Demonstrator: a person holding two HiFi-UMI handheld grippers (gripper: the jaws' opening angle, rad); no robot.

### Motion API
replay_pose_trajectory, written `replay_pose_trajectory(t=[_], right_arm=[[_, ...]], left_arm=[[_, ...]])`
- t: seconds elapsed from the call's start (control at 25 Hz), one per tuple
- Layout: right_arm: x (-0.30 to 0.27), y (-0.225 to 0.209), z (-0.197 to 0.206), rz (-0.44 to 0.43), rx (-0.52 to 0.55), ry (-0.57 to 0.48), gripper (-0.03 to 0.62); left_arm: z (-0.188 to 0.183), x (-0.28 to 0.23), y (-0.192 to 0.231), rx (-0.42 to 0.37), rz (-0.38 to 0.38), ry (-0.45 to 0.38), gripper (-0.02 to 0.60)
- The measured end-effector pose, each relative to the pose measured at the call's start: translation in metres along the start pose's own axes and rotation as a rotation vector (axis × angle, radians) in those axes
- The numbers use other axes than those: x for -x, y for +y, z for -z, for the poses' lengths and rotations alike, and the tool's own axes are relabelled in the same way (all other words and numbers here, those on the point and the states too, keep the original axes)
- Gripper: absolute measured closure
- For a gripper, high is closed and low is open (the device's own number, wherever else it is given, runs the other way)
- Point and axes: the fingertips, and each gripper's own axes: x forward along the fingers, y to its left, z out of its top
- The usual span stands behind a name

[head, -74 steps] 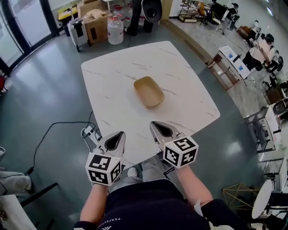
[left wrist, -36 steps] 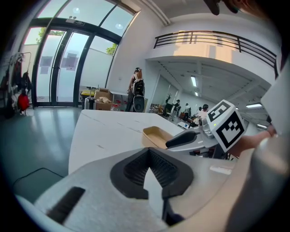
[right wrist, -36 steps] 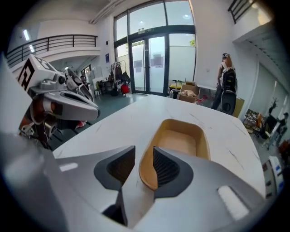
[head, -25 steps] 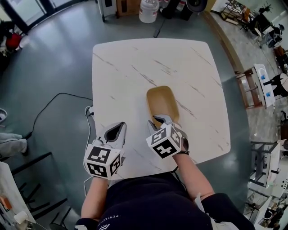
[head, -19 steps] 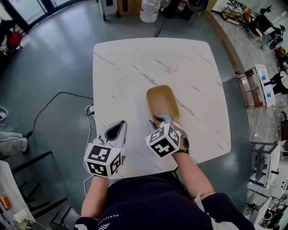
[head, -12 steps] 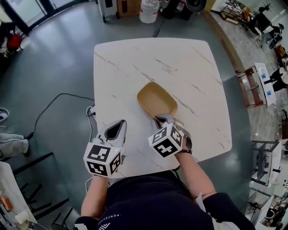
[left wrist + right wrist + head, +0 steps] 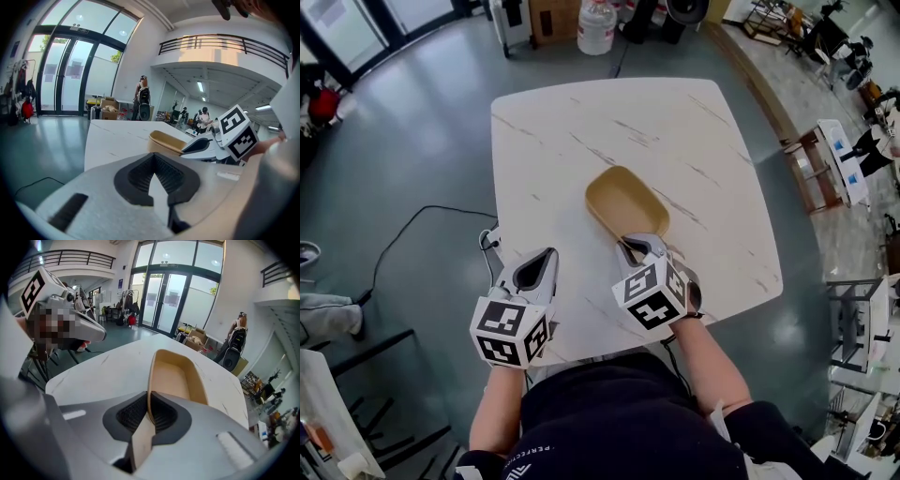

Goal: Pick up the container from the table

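A tan oval container hangs tilted over the white marble table, its far end pointing up and left. My right gripper is shut on the container's near rim; its jaws have just been closing, with the rim between them. In the right gripper view the rim runs straight into the pads. My left gripper is shut and holds nothing, by the table's near left edge. The left gripper view shows the container and the right gripper to its right.
A water jug and cardboard boxes stand on the floor beyond the table. A cable and power strip lie left of it. Shelving is on the right. A person stands far back.
The right gripper has closed on the container's near rim and risen a little. The container's far end has swung to the left and come off the table.
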Motion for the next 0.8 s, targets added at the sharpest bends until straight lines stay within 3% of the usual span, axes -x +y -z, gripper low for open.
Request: replay_pose_trajectory(t=[0.24, 0.52, 0.8], right_arm=[[0.021, 0.021, -0.01, -0.027, -0.07, -0.083, 0.569], [0.047, 0.061, -0.016, -0.101, -0.204, -0.186, 0.568], [0.076, 0.095, -0.024, -0.116, -0.236, -0.269, 0.569]], left_arm=[[0.004, 0.022, -0.002, -0.038, -0.005, -0.025, 0.586], [0.022, 0.057, -0.008, -0.025, -0.023, -0.051, 0.586], [0.028, 0.082, -0.014, -0.052, 0.012, -0.061, 0.586]])
